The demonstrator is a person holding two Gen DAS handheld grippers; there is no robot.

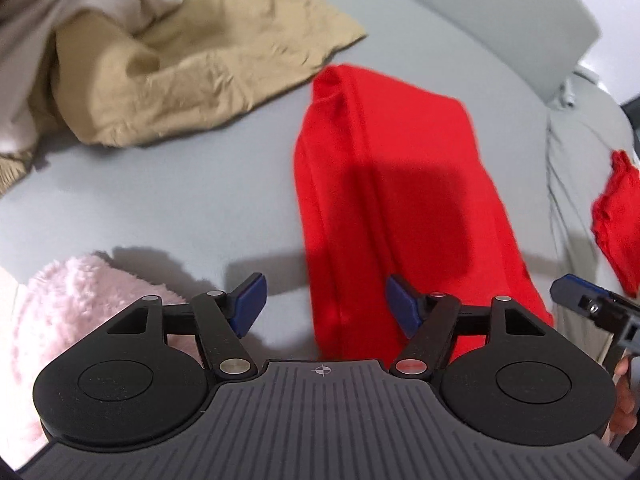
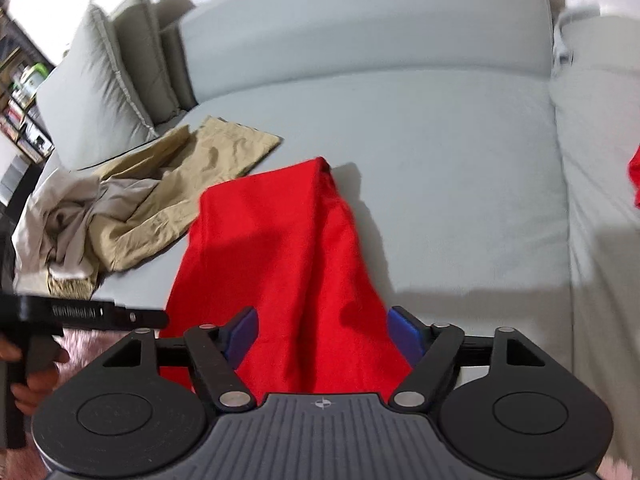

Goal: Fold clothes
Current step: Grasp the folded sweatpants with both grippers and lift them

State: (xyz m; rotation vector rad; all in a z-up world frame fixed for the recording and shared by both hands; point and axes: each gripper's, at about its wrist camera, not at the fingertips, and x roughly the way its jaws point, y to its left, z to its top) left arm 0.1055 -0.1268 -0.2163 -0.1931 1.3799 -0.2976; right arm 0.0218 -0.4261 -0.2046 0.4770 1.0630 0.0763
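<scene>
Left wrist view, left tool (image 1: 326, 304) open, empty, above red garment (image 1: 392, 184)

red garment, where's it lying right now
The red garment lies as a long strip on the grey sofa seat, just right of the tan trousers, its near end between the open right tongs.

A pale grey sofa (image 2: 400, 120) fills the room's near side, its wide seat lit evenly from above. Two grey cushions (image 2: 104, 80) lean at its left end, and behind them a dark shelf (image 2: 20, 92) holds books and small items against a white wall.
</scene>
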